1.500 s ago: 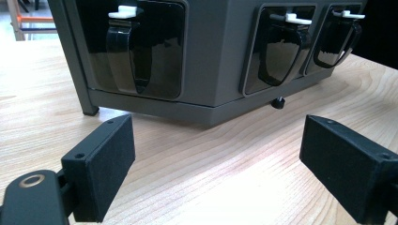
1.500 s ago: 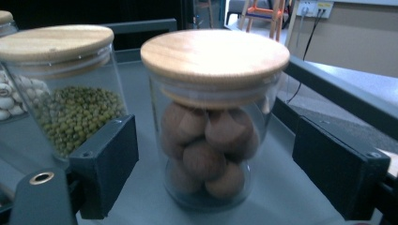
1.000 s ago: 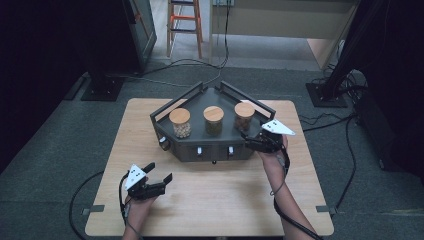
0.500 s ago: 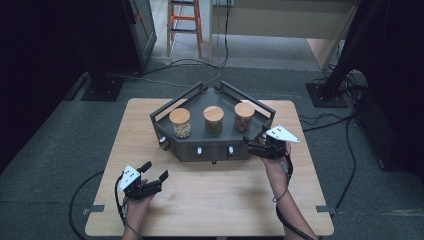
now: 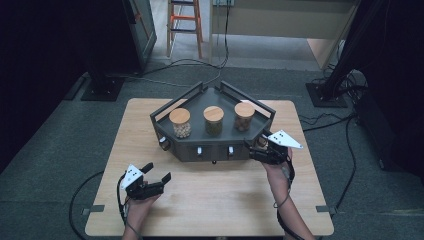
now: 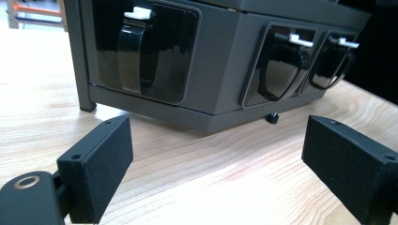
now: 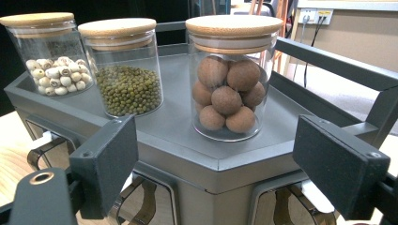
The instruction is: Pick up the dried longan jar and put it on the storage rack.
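Dark grey angular metal cabinet (image 5: 215,145) at frame centre on pale wooden table (image 5: 210,200), right gripper (image 5: 257,148) at its right front corner, jaws apart, empty, facing glass jar of brown balls (image 7: 230,79), left gripper (image 5: 156,176) lower left, jaws just opening, nothing between.

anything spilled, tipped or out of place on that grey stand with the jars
Nothing stands out. The three jars stand upright in a row on the grey stand, wooden lids on and contents inside; no spill shows on the table.
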`<state>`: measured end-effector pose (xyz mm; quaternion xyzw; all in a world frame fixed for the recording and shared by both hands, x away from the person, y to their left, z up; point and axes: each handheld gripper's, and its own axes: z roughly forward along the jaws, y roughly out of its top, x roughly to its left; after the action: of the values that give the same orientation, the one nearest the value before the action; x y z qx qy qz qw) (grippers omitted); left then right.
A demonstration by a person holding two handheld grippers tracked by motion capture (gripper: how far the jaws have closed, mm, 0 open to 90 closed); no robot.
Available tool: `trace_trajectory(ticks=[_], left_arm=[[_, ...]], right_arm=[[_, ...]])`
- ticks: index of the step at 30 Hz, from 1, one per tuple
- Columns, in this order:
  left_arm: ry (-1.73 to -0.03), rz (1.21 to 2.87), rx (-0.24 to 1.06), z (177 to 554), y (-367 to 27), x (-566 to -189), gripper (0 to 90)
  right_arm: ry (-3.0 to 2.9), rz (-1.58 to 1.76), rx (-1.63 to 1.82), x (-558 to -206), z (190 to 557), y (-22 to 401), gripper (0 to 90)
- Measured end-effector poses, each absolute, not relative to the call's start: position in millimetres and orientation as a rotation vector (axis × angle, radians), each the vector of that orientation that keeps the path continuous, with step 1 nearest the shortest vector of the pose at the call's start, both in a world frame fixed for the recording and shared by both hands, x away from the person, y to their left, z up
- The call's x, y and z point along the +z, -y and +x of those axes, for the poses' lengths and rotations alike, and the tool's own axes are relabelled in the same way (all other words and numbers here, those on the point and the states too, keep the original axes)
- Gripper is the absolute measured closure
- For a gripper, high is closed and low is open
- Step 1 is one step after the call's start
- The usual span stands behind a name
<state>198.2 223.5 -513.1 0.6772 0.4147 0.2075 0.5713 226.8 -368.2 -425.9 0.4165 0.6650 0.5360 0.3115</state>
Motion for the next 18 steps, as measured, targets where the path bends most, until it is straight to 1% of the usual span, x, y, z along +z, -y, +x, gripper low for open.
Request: trace_trajectory(ticks=[3,10,18], left_arm=[[-0.96,1.617,0.515,197.0,-220.7,-511.0,9.3],[-0.95,1.598,0.491,198.2,-228.3,-511.6,10.1],[-0.954,1.602,0.492,198.6,-227.8,-511.5,10.2]], right_arm=[[-1.748,1.107,1.422,-427.1,226.3,369.1,14.4],[-1.758,1.103,1.423,-429.5,223.9,369.5,14.4],[-1.76,1.105,1.445,-435.8,215.9,373.1,14.4]])
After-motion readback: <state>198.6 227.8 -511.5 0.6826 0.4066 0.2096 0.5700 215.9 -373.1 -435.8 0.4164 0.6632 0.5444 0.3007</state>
